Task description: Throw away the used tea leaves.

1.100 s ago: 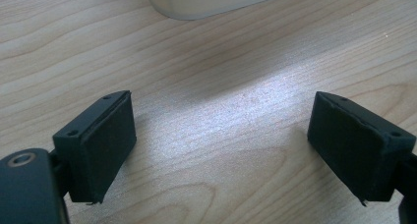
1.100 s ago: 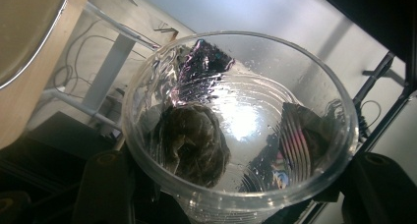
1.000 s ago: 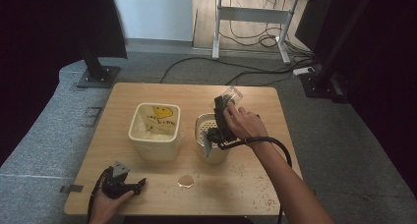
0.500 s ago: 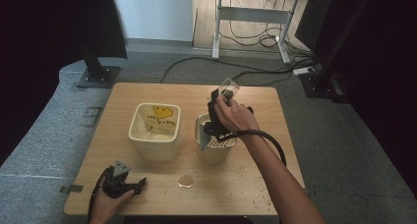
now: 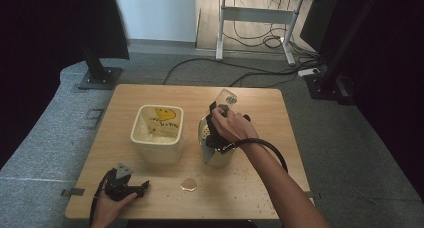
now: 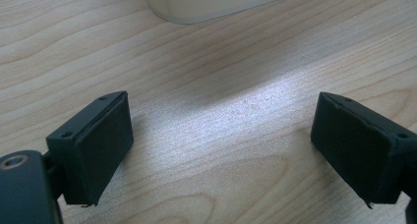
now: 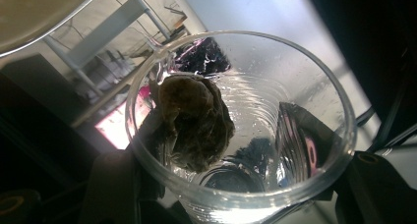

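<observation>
Wooden table (image 5: 280,183); cream square tub (image 5: 156,133) ahead of the left gripper (image 5: 131,187), whose jaws stand spread and empty over bare wood. Right gripper (image 7: 231,194) pinches a clear plastic cup (image 7: 246,130), tilted above a metal pot (image 5: 212,148). Its own camera reveals a dark wet lump (image 7: 196,123) clinging inside the cup.

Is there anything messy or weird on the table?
Yes. A small wet-looking blob sits on the table, with crumbs scattered nearby. A brown soggy lump clings inside the clear cup.
</observation>
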{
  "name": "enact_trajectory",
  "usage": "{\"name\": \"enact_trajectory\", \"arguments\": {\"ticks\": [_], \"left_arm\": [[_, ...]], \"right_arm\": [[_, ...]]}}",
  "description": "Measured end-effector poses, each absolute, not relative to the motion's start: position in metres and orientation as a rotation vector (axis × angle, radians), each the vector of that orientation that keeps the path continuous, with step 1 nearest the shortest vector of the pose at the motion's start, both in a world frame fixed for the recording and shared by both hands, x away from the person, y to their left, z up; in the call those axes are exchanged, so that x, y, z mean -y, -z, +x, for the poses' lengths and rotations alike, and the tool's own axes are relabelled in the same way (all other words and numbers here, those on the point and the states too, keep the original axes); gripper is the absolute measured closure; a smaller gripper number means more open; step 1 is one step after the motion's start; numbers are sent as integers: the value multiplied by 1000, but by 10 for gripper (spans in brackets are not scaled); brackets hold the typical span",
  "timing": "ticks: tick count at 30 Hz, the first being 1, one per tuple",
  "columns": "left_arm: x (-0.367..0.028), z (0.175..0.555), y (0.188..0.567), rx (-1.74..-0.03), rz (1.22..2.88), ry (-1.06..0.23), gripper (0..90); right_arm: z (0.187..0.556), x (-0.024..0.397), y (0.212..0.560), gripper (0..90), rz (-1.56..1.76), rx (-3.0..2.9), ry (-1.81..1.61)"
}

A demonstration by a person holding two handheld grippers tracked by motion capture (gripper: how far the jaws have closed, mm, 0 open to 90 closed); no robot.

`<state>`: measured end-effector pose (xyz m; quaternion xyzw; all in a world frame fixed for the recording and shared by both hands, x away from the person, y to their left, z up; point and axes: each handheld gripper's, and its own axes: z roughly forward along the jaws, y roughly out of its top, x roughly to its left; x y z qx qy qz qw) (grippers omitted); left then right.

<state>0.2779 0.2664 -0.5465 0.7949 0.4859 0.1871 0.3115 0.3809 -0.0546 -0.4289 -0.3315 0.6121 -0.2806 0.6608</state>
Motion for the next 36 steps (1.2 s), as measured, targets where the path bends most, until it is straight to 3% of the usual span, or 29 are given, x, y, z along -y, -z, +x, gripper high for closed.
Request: {"name": "enact_trajectory", "arguments": {"ticks": [19,31,32,36], "left_arm": [[-266,277,547,-1277,2102,-493,81],[-266,277,547,-1278,2103,-493,81],[-266,277,547,-1278,2103,-493,81],[-266,277,547,-1279,2102,-494,81]], "right_arm": [[383,59,426,420,-588,-1474,500],[384,66,392,395,12,-1871,-201],[386,71,382,393,191,-1956,-411],[389,79,370,392,466,-2038,-715]]}}
